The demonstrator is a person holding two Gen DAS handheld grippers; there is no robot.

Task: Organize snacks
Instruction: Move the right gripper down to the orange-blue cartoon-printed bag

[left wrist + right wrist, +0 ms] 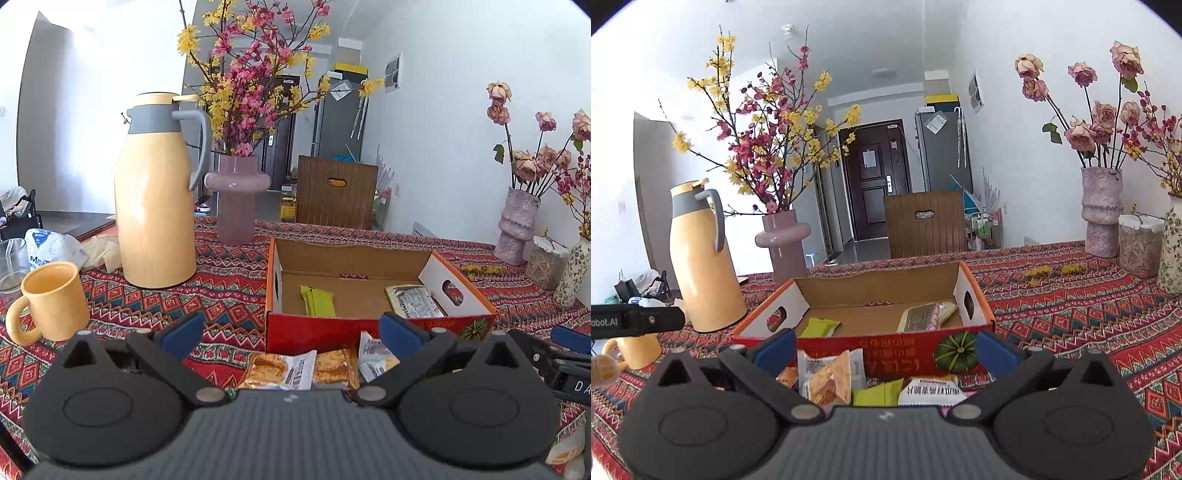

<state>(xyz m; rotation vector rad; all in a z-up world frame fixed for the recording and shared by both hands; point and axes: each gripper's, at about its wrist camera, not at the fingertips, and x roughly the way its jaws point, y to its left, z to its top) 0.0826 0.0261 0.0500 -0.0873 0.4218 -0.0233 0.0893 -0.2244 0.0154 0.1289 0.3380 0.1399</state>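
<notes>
Nearest to me: loose snack packets on the cloth, right under both claws. In the left view I see two orange biscuit packets (299,371) and a white printed packet (375,356); in the right view an orange biscuit packet (827,380), a green packet (877,393) and a white packet with red print (932,391).
Left gripper (291,330): I have its blue fingers spread wide and nothing between them; it hangs just above the loose packets, short of the box.
Right gripper (886,347): also spread wide and empty, poised over its share of the pile.
Box (376,328): open cardboard tray with a red front wall, just beyond the loose pile.
Already in the box: a green packet (317,301) on the left of the floor and a larger printed packet (415,301) leaning towards the right end wall.
Progress: I judge the job started but well under half done, with two packets inside and at least five outside.
Left to do: pick up each loose packet and drop it over the front wall; most of the box floor is bare.
Around it: a patterned tablecloth (229,288), a yellow flask (155,206) and yellow mug (51,299) to the left, and flower vases further back, all clear of the work.
</notes>
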